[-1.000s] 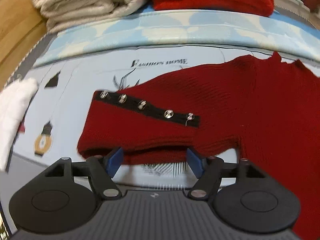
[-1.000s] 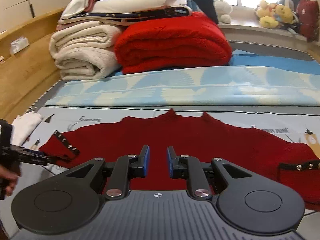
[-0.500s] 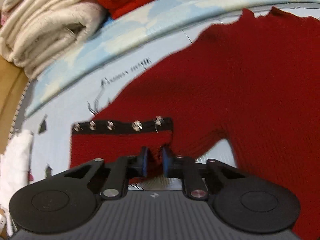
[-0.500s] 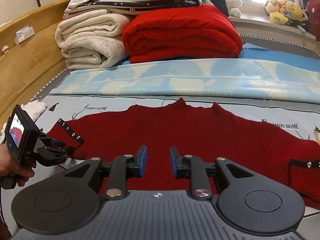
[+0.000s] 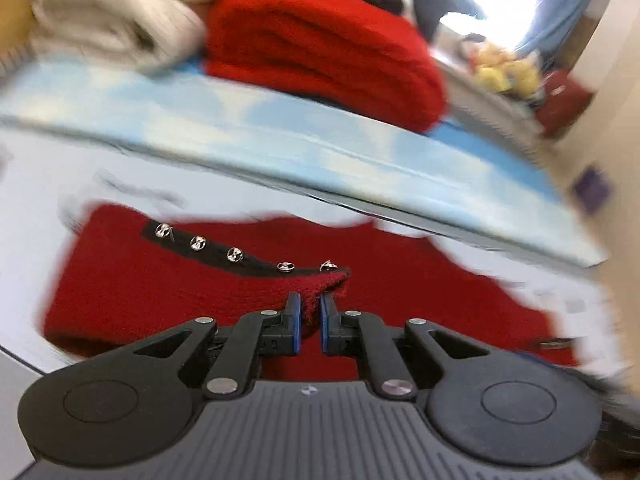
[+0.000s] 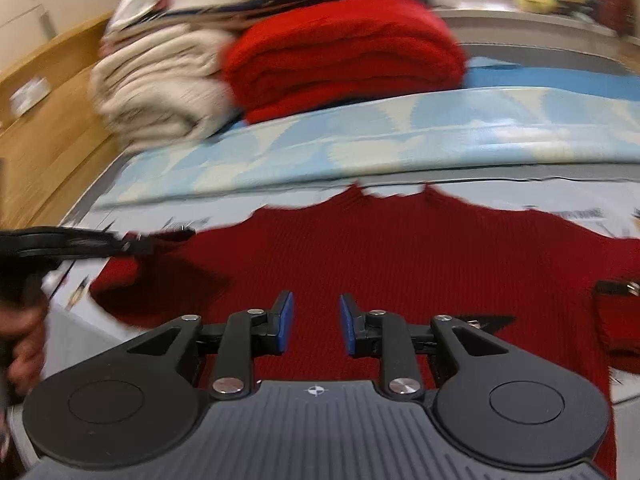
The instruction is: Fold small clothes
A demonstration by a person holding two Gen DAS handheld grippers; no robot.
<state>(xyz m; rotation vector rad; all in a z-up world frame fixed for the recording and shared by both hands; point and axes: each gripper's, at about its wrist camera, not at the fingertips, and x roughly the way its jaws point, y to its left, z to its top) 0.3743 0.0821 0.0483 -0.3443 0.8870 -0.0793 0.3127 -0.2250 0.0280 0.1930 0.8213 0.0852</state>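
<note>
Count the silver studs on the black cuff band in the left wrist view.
5, in a row along the black cuff band: studs.

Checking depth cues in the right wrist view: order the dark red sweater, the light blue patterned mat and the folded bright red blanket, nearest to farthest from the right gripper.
1. Dark red sweater, spread flat just beyond the right gripper.
2. Light blue patterned mat, a band behind the sweater.
3. Folded bright red blanket, farthest, at the back left of centre.
</note>
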